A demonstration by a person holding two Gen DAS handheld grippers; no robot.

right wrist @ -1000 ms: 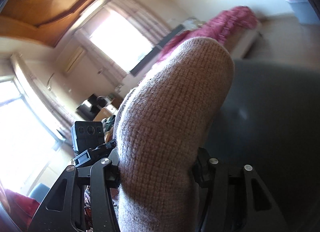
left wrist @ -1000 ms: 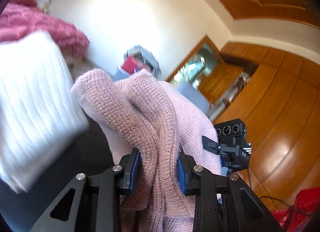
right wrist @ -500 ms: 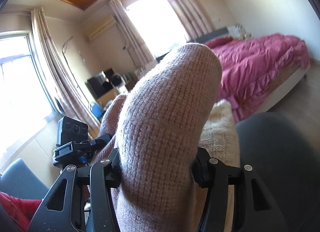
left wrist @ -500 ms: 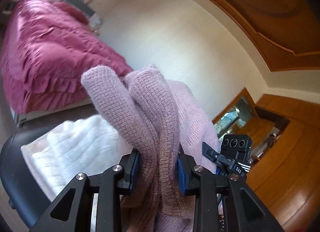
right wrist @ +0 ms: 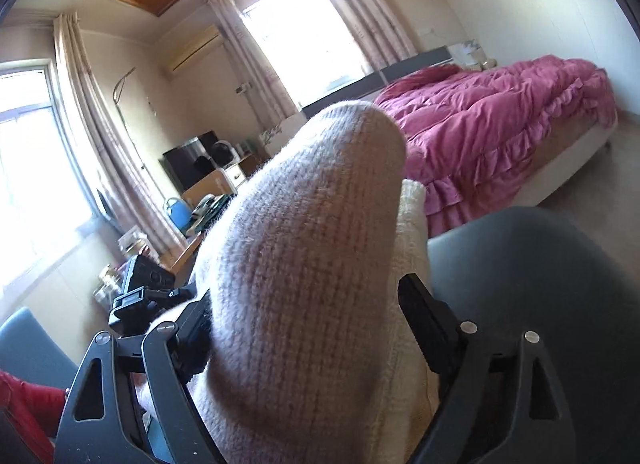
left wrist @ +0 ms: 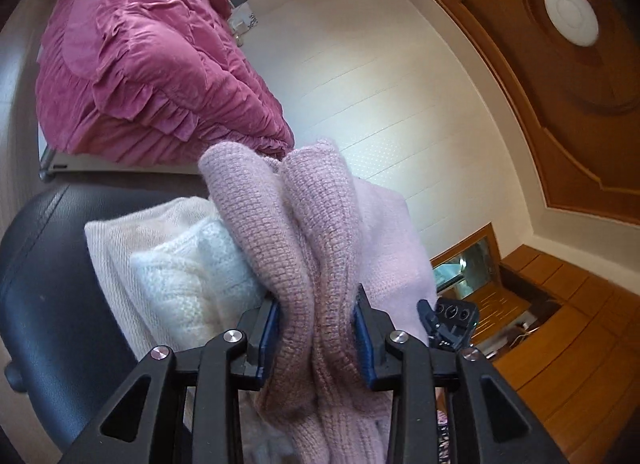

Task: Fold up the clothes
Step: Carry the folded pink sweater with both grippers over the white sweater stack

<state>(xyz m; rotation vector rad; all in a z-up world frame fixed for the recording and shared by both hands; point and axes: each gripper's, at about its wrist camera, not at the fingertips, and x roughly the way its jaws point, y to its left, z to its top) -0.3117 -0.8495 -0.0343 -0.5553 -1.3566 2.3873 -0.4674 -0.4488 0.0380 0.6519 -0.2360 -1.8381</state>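
Observation:
A folded pink knit sweater (left wrist: 316, 248) bulges up between the blue pads of my left gripper (left wrist: 316, 328). The pads still press on it while the jaws are opening slightly. The same sweater (right wrist: 312, 264) fills the right wrist view. My right gripper (right wrist: 306, 306) is opening around it; its right finger (right wrist: 420, 320) stands clear of the wool, and the left finger lies against the fold. The sweater hangs over a stack of folded cream and white knits (left wrist: 172, 276) on a black chair seat (left wrist: 52, 284). Whether it rests on the stack is hidden.
A bed with a magenta ruffled quilt (right wrist: 500, 124) stands beyond the chair (right wrist: 540, 264). A cluttered desk with a blue watering can (right wrist: 178, 212) is at the left by the curtained windows. Wooden wardrobes (left wrist: 560, 304) line the other side.
Both grippers carried the pink sweater across and down to the knit stack on the chair. The right jaws spread wide and one finger came off the wool. The left grip looks the same.

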